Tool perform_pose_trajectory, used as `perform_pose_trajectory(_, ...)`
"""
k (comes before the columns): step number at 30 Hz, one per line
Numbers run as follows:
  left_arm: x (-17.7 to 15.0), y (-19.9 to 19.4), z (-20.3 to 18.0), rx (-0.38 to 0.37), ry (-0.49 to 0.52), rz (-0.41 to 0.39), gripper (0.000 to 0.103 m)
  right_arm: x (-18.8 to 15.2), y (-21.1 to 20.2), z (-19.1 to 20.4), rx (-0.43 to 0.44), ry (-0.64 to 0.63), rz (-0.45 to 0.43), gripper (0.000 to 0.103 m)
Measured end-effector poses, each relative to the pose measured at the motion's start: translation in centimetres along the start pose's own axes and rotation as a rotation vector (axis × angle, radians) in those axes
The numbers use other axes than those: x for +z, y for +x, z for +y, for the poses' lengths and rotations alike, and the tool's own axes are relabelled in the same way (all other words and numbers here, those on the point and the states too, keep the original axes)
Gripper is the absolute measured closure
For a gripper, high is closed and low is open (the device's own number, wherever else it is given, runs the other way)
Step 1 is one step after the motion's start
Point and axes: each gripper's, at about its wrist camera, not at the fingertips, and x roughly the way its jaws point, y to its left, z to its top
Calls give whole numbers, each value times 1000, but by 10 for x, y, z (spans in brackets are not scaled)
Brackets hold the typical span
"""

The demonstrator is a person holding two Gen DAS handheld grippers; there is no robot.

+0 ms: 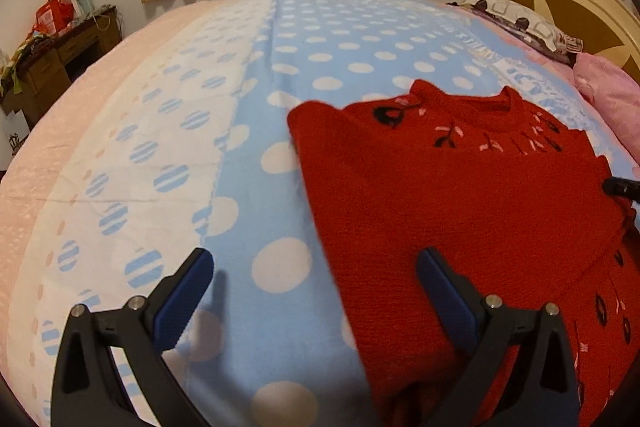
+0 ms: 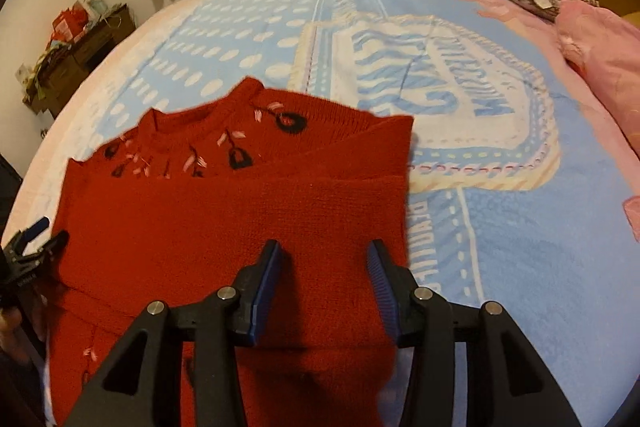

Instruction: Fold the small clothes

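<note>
both grippers' fingers spread, holding nothing | left gripper [image 1: 316, 291] straddles red sweater [image 1: 460, 195] edge | right gripper [image 2: 326, 279] over its middle | risk: folded sleeves slip open if dragged

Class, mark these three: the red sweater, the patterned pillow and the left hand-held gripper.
red sweater [image 2: 224, 227]: right wrist view, on the plain knit body.
patterned pillow [image 1: 520, 17]: left wrist view, on its top face.
left hand-held gripper [image 1: 316, 291]: left wrist view, midway between its open fingertips.

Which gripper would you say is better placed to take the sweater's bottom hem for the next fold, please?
Probably the right gripper: it is open directly over the red sweater. The left gripper, also open, straddles its edge, mostly above the blanket.
</note>
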Motion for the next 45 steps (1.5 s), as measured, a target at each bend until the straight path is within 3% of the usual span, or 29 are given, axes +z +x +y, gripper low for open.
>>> perform_pose_trajectory(2, -1, -8, 0, 10, -5, -17, 0, -6, -9, 5, 0, -16, -13, 48)
perform_pose_trajectory(7, -7, -21, -6, 13, -6, -21, 0, -22, -12, 20, -53, -126, -2, 44)
perform_pose_trajectory(13, -9, -17, -16, 47, 36, 17, 0, -24, -5, 13, -60, -68, -3, 42)
perform_pose_trajectory(22, -13, -26, -17, 62, 31, 11, 0, -28, -5, 19, -97, -81, 8, 34)
perform_pose_trajectory(35, -28, -100, -27, -1, 32, -90, 0, -60, -68, 31, -36, -95, -72, 34)
perform_pose_trajectory(45, -54, -157, -33, -42, 50, -174, 0, -100, -100, 43, 5, -118, -79, 33)
